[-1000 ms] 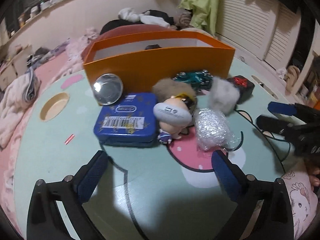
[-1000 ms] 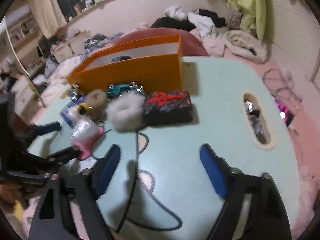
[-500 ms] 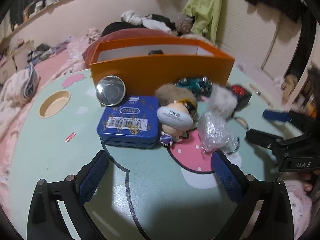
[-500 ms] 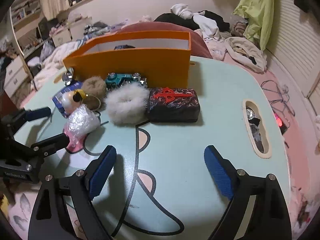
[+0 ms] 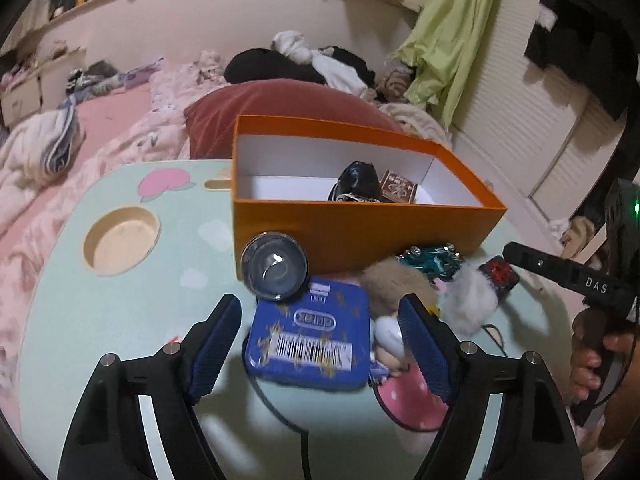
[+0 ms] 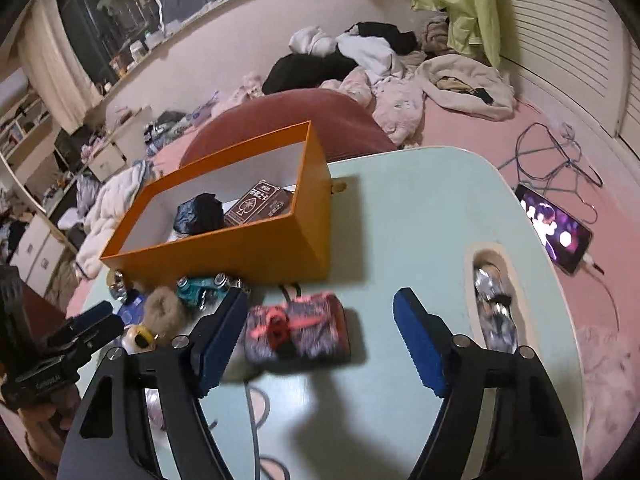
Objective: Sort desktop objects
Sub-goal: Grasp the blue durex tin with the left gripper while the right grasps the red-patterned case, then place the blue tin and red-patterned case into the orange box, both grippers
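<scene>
The blue tin (image 5: pixel 308 344) lies between the spread fingers of the left gripper (image 5: pixel 320 344), and the patterned pouch (image 6: pixel 298 330) between the equally wide right gripper (image 6: pixel 320 344), so this looks like the approach before a grasp, calling for closing, then lifting toward the far orange box (image 6: pixel 256 248).

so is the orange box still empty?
No. The orange box already holds a dark bundle and a brown card pack.
</scene>
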A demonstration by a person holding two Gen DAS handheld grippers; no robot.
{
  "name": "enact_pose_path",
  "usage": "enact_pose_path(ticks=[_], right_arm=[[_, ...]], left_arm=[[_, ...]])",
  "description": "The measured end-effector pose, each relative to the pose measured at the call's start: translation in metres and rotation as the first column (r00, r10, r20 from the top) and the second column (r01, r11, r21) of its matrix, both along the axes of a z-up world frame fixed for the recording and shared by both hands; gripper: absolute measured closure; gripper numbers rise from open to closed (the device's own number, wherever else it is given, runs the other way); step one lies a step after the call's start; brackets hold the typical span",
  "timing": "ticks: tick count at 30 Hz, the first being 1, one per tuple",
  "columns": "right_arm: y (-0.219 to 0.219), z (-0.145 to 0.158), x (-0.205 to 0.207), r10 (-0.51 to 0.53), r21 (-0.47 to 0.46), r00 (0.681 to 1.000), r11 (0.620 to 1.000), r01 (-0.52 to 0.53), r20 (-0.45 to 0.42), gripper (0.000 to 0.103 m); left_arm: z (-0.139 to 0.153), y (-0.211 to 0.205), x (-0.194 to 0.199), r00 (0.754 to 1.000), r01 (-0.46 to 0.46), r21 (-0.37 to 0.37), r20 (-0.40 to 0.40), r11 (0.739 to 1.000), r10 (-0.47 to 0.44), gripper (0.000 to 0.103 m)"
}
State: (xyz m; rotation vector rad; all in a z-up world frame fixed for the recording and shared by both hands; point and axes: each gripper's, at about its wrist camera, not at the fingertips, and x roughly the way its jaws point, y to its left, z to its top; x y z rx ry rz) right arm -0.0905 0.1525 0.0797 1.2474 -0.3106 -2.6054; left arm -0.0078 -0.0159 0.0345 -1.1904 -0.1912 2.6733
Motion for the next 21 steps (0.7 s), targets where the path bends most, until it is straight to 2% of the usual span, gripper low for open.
enact_pose_path(ticks=[3,5,9,10,13,17,19,21], right_arm=[[-0.009,-0.012,-0.007,0.022,0.049,0.998,0.998,-0.025,0.055,0.029],[-0.007,-0.016,-0.005,0.03,0.016,0.998,0.999,-0.031,0.059,0.029],[-0.005,-0.015,-0.003,0.031,0.002,0.998,1.0,-0.031,0.062,0.031],[-0.005,-0.015,-0.003,0.03,0.002,0.998,1.0,-0.03,0.06,0.031],[-0.003,-0.015,-0.001,0.035,-0.016,0.997,0.999,-0.034,0.067,0.031],[-0.002,-0.008,0.003,0.036,-0.076,0.999,0.997,-0.034,0.026,0.031],[-0.005,-0.007,0.001,0.046,-0.054,0.999,0.998,-0.044,0.02,0.031],[-0.011,-0.016,-0.005,0.05,0.0,0.997,0.999,-0.05,0.062,0.031]], left_arm=[[-0.009,0.002,-0.01,0.998,-0.001,-0.017,0.057,1.0,0.002,0.03],[-0.016,0.001,-0.012,0.996,-0.006,-0.041,0.083,0.999,0.009,0.034],[-0.013,0.017,-0.008,0.997,0.025,-0.19,0.074,0.982,-0.011,0.038],[-0.012,0.02,-0.005,0.997,0.041,-0.199,0.073,0.979,-0.027,0.038],[-0.007,0.023,0.006,0.996,0.068,-0.198,0.072,0.978,-0.055,0.038],[-0.002,0.014,0.019,0.999,0.03,-0.178,0.046,0.984,-0.022,0.038],[0.0,0.011,0.025,0.999,0.031,-0.166,0.015,0.986,-0.029,0.038],[0.005,0.012,0.032,0.999,0.044,-0.162,-0.001,0.986,-0.044,0.038]])
